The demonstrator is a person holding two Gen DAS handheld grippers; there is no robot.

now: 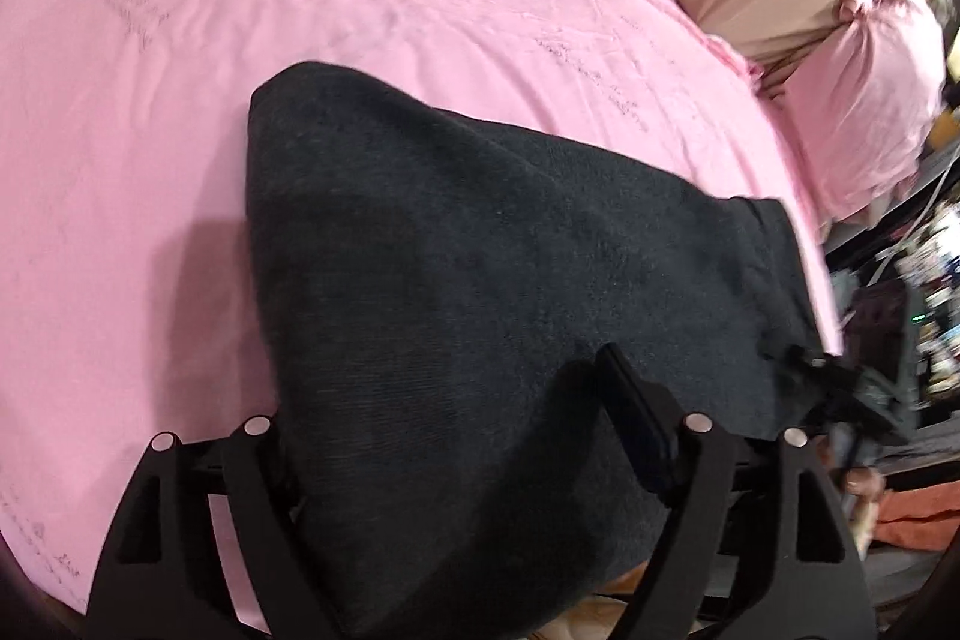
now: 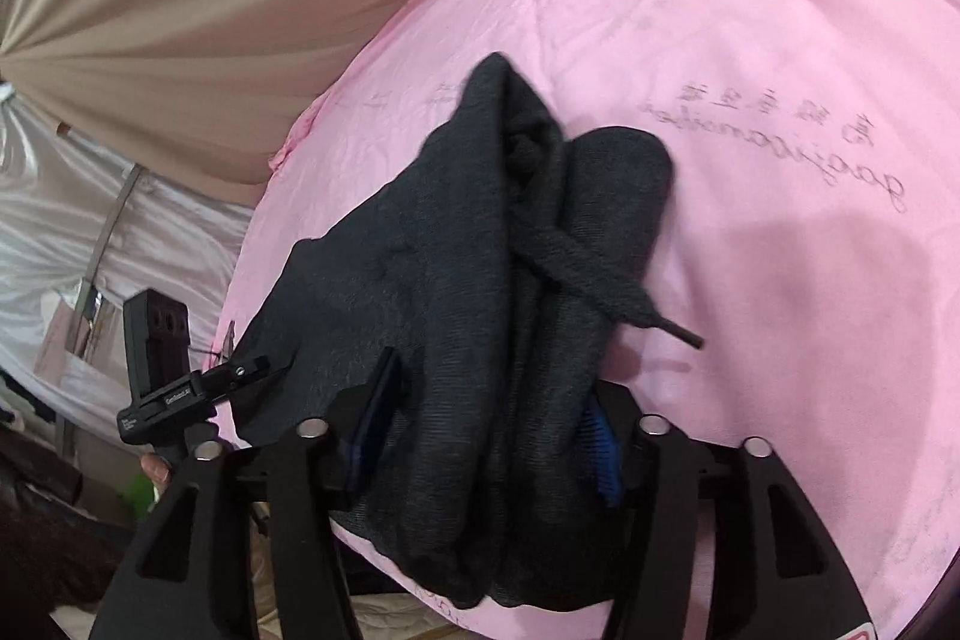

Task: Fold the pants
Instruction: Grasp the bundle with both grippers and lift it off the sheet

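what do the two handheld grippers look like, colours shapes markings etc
Both are matte black plastic. The left gripper and right gripper have angular linkage arms with triangular cut-outs and round silver pins at the joints. The right gripper's fingers carry ribbed blue pads. Seen from the right wrist, the left tool bears small white lettering, too small to read.

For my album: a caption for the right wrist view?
Dark pants lie bunched on pink sheet between gripper fingers.

Left tool's left finger hidden behind dark pants.
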